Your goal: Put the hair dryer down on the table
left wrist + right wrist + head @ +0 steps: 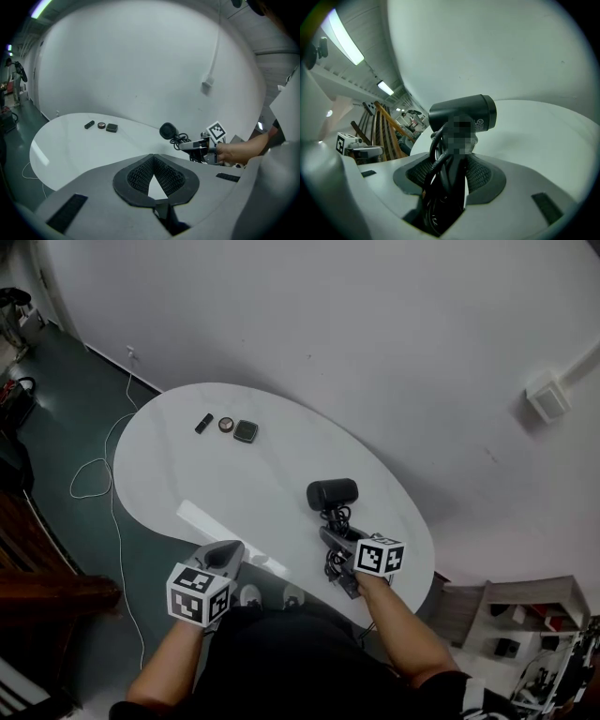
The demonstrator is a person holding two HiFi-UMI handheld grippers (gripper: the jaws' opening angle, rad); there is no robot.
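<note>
**Dryer clamped in right gripper, poised over the table's 4 o'clock end**

Right gripper [451, 163] clenched on the hair dryer [461, 115] by its handle [461, 154], with loops of black cord [436, 187] bunched in between the same 2 pads. Likely gripped that way to keep the cord from trailing or snagging during set-down. Barrel pointing away from the jaws, sitting crosswise above them, tilted downward toward the white table [187, 474]. From the head view, hair dryer [332, 494] over the tabletop's 4 o'clock portion, close to the person's side. Contact with the surface not resolvable; judged just above it, not yet released.

Left gripper [153, 161] closed at the tips, nothing held. Parked at the table's 7 o'clock edge [220, 559], well apart from the dryer, probably to stay out of the way.

3 small dark items [226, 425] in a row at the table's 11 o'clock end, far from the landing spot. Bare surface beneath the dryer, so no obstacle.

Next step, by judgement: lowering until the barrel rests, then opening the pads. Risk: cord dragging the dryer on release.
</note>
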